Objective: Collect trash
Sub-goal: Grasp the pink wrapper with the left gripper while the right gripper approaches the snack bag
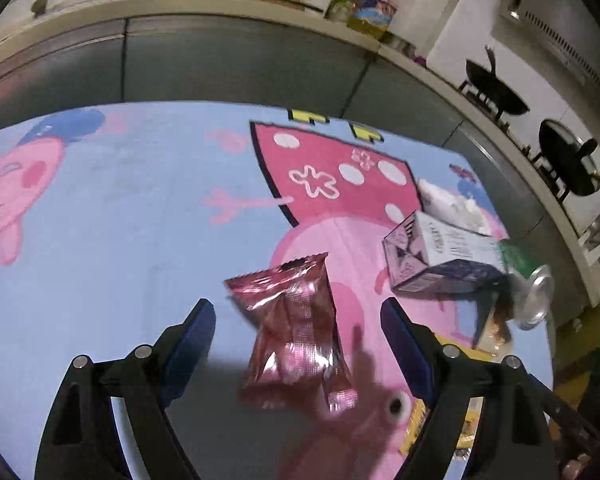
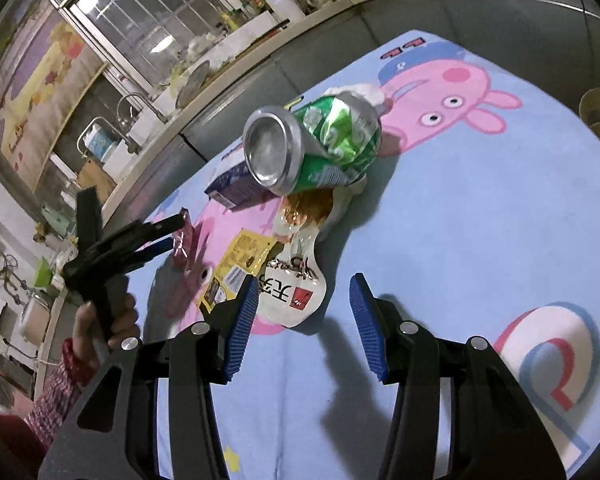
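A pink foil wrapper [image 1: 296,332] lies on the light blue cartoon tablecloth [image 1: 120,240], between the fingers of my open left gripper [image 1: 300,320]; the pads stand clear of it. To its right are a purple-and-white carton [image 1: 432,256], a crushed green can [image 1: 536,292] and a white tissue [image 1: 452,200]. My right gripper [image 2: 304,320] is open just above a white pouch [image 2: 296,292] with red print. Beyond it lie the green can [image 2: 316,144], the carton [image 2: 236,184] and a yellow packet [image 2: 240,264]. The left gripper [image 2: 172,234] hovers at the pink wrapper [image 2: 184,240].
A person's hand [image 2: 100,320] in a red patterned sleeve holds the left gripper. Grey cabinets and a cluttered counter run behind the table. Two black woks [image 1: 496,96] sit on a stove at the right, and a sink faucet [image 2: 132,108] is at the left.
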The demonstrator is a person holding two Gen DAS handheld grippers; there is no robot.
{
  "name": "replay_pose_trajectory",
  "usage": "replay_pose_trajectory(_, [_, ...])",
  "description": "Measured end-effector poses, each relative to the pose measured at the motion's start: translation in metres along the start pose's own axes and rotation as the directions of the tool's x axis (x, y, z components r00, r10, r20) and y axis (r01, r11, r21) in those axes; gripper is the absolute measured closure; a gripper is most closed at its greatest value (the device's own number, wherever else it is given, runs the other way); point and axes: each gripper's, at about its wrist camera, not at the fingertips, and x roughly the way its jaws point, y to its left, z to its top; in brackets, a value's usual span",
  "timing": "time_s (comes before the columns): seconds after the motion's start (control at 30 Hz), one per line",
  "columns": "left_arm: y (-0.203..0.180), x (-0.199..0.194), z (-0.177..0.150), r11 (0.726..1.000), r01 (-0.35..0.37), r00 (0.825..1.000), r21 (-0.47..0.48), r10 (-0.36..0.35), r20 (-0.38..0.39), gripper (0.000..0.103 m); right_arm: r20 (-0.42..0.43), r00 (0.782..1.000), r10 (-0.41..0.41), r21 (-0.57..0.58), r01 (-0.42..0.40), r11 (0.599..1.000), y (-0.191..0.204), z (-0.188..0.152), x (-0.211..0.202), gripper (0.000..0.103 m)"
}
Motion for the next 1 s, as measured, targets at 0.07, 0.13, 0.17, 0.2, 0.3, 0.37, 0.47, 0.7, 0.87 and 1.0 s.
replay_pose_trajectory(0.07, [-0.006,0.005,0.001,0.999,-0.01,1.0,0.035,0.009,0.002,0.032,-0.007,1.0,-0.001,0.012,0.001,1.0,0.0,0.001,0.005,0.055])
replay_pose_trajectory(0.13, [-0.012,0.007,0.0,0.996,-0.055,0.998,0.066,0.054,0.014,0.053,-0.012,1.0,-0.002,0.023,0.002,1.0,-0.001,0.002,0.01,0.055])
replay_pose_trajectory(0.17, [-0.015,0.009,-0.001,0.994,-0.072,0.997,0.082,0.071,0.013,0.06,-0.016,1.0,0.004,0.03,-0.003,1.0,-0.001,0.003,0.013,0.056])
replay_pose_trajectory(0.2, [-0.018,0.008,-0.003,0.992,-0.077,0.997,0.095,0.076,0.015,0.063,-0.02,1.0,0.008,0.031,-0.007,1.0,-0.001,0.003,0.016,0.057])
replay_pose_trajectory(0.3, [-0.022,0.002,-0.015,0.992,-0.059,0.998,0.107,0.059,0.007,0.072,-0.038,0.999,0.0,0.016,0.001,1.0,0.002,0.002,0.029,0.072])
replay_pose_trajectory(0.37, [-0.023,-0.003,-0.023,0.993,-0.05,0.999,0.108,0.05,0.002,0.076,-0.059,0.998,-0.007,-0.005,0.007,1.0,0.007,0.0,0.036,0.097])
replay_pose_trajectory(0.47, [-0.022,-0.018,-0.04,0.996,-0.005,1.0,0.084,0.006,-0.005,0.078,-0.073,0.997,0.014,-0.016,-0.015,1.0,0.011,-0.008,0.034,0.099])
replay_pose_trajectory(0.7, [-0.028,-0.061,-0.073,0.993,0.094,0.995,0.068,-0.095,0.003,0.078,-0.115,0.986,0.119,-0.117,-0.133,0.984,0.028,-0.036,-0.003,0.1])
replay_pose_trajectory(0.87, [-0.04,-0.078,-0.09,0.988,0.135,0.991,0.076,-0.135,-0.006,0.078,-0.17,0.982,0.08,-0.231,-0.118,0.966,0.039,-0.066,-0.022,0.1])
replay_pose_trajectory(1.0, [-0.046,-0.083,-0.103,0.983,0.172,0.985,0.067,-0.17,-0.036,0.078,-0.176,0.984,0.038,-0.25,-0.082,0.965,0.034,-0.08,-0.032,0.097])
